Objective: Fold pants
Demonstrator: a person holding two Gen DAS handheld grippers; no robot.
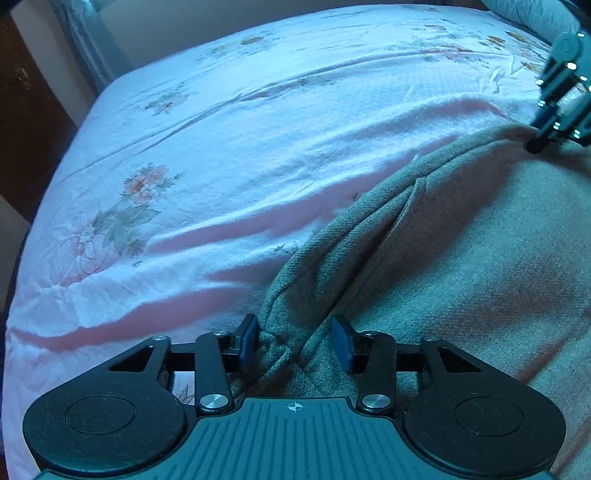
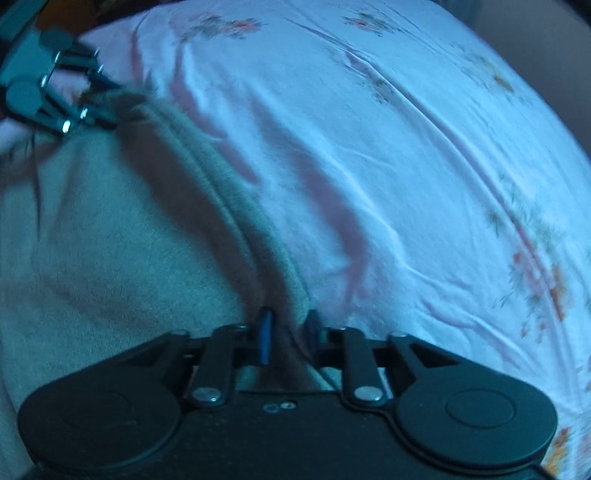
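The grey-beige pants [image 1: 461,258] lie on the bed, with a thick hemmed edge running from my left gripper [image 1: 297,345] up to my right gripper [image 1: 535,146] at the far right. The left jaws stand apart with a bunch of the pants' edge between them. In the right wrist view the pants [image 2: 110,229] fill the left side. My right gripper [image 2: 290,336] has its jaws closed on the pants' edge. The left gripper [image 2: 107,110] shows at the upper left on the same edge.
A white floral bedsheet [image 1: 221,147] with long wrinkles covers the bed [image 2: 406,166]. The bed's left edge drops off beside dark wooden furniture [image 1: 22,110]. A pillow [image 1: 532,11] lies at the far right corner.
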